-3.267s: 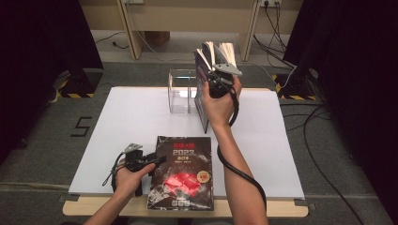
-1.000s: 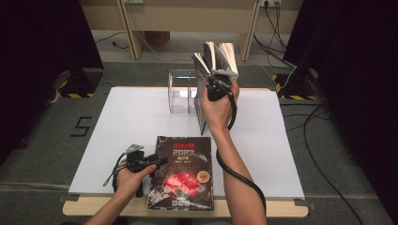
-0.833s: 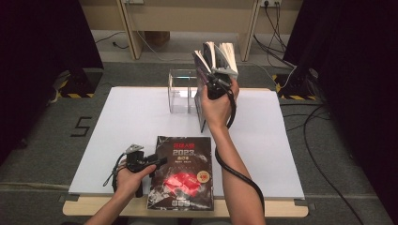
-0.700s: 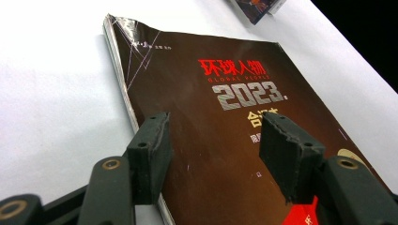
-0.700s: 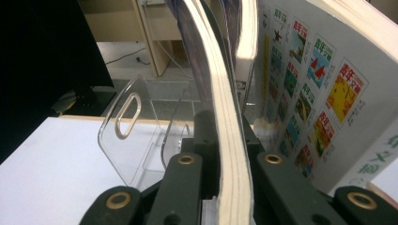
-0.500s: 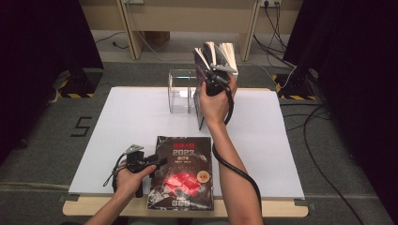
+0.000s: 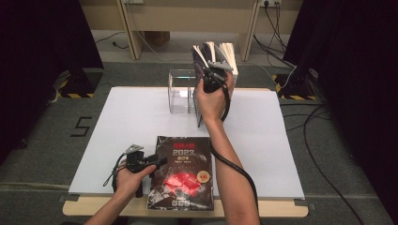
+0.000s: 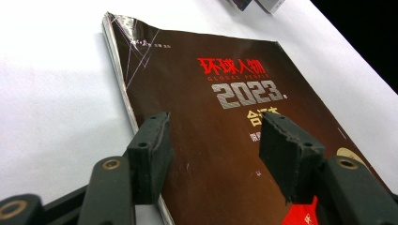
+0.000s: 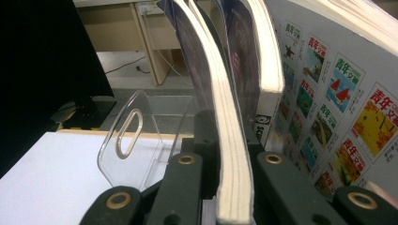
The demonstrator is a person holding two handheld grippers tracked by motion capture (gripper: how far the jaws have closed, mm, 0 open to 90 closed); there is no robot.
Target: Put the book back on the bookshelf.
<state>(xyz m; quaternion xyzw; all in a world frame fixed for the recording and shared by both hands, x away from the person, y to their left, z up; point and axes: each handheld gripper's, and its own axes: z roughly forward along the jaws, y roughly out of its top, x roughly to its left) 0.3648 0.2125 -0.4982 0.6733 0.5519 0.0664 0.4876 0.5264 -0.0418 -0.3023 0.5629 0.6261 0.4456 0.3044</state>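
Two grippers are at work over a white rectangular tabletop [image 7: 131,122]. In the high view the right gripper [image 7: 210,74] is raised above the far middle of the table, its jaws clamped on the lower edge of an upright, thick, pale-paged magazine [image 7: 202,58]; the right gripper view shows that same magazine [image 9: 230,154] pinched between the two black jaws, its page block bowing slightly as it rises. Close behind it stand further upright magazines [image 7: 225,54], the nearest with a back cover of small coloured picture tiles [image 9: 338,117], pressed against one another with almost no gap. Just left of them sits a clear acrylic file holder [image 7: 180,91] at the table's far edge, one transparent divider with an oval handle slot [image 9: 123,136] standing free with open room beside it. The left gripper [image 7: 157,162] lies low at the near left, its jaws spread apart and closed on nothing, astride the left edge of a dark glossy magazine with red and silver lettering [image 7: 180,173] that lies flat, its bottom edge reaching the table's near edge. In the left gripper view one black jaw stands just outside that magazine's [image 8: 211,122] spine edge and the other over the cover; whether either pad touches it I cannot tell. Wide bare white surface stretches to the left and to the right of the flat magazine, and between it and the acrylic holder.
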